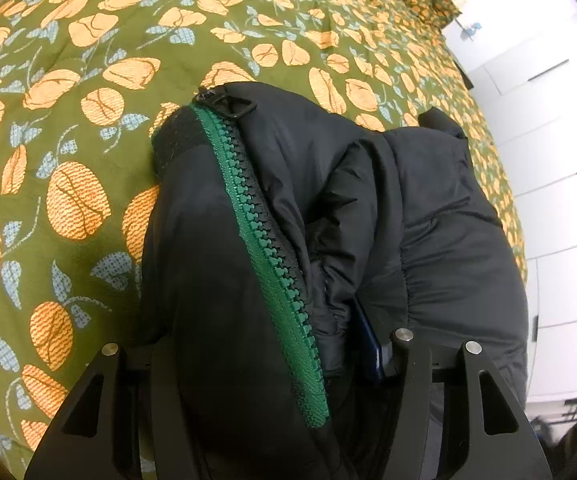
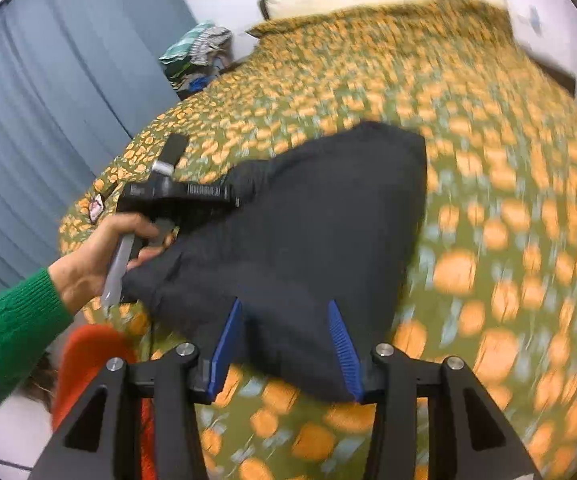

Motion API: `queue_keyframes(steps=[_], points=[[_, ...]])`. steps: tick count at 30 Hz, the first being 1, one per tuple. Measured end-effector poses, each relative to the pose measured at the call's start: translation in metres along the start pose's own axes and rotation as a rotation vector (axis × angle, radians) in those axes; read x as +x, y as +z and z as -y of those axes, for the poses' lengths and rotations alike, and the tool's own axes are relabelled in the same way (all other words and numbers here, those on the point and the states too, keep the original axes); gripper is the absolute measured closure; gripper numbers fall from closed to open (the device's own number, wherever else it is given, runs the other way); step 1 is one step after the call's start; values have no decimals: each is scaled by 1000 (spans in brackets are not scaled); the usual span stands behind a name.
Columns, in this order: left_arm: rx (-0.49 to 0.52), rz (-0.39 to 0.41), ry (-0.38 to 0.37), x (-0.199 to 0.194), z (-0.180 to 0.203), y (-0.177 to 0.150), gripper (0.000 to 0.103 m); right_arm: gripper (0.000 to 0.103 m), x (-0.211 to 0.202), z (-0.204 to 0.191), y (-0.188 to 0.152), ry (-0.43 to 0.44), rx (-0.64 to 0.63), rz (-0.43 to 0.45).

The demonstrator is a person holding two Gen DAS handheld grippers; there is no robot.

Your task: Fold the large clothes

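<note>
A black padded jacket (image 1: 368, 208) is seen lying bunched on a bed covered by an olive-green quilt (image 1: 88, 80) printed with orange flowers and pale blue leaves. In the left wrist view the jacket fills the lower centre and right of the frame. A green zipper (image 1: 264, 240) is seen running diagonally along it, with the black slider and pull (image 1: 224, 102) at the upper end.

The left gripper (image 1: 284, 360) is buried in the jacket folds. Only one blue pad (image 1: 370, 344) is partly visible, pressed against fabric; the other finger is hidden by the cloth. Jacket material is bunched between the jaws, so a grasp on the jacket is recorded.

In the right wrist view, blurred by motion, the right gripper (image 2: 286, 344) is observed with its blue pads (image 2: 226, 348) set wide apart. A corner of the jacket lies between them, unclamped. The person's left hand (image 2: 96, 256), in a green knit sleeve (image 2: 8, 344), is seen at the left, holding the handle of the left gripper at the jacket's far edge.

A blue-grey curtain (image 2: 48, 100) is noted at the left, and a pile of clothes (image 2: 196, 52) beside the head of the bed. White cabinet doors (image 1: 548, 140) are noted beyond the bed in the left wrist view.
</note>
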State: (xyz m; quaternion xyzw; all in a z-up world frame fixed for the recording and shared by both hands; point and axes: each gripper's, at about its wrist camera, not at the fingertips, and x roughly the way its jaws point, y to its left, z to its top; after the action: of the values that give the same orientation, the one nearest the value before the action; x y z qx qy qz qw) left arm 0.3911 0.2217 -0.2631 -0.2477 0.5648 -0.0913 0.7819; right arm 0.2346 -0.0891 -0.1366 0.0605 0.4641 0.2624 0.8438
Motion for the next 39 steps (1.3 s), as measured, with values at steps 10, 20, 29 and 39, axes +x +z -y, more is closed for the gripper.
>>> queue_keyframes(steps=[10, 20, 29, 39], points=[[60, 31, 30, 7, 22, -5, 35, 59, 77, 38, -32, -55, -8, -163], [49, 41, 53, -43, 40, -1, 37, 56, 46, 38, -16, -49, 34, -164], [-128, 186, -92, -107, -28, -24, 16, 55, -14, 37, 40, -16, 15, 54], [-303, 92, -499, -49, -77, -61, 10, 55, 60, -14, 69, 72, -139, -6]])
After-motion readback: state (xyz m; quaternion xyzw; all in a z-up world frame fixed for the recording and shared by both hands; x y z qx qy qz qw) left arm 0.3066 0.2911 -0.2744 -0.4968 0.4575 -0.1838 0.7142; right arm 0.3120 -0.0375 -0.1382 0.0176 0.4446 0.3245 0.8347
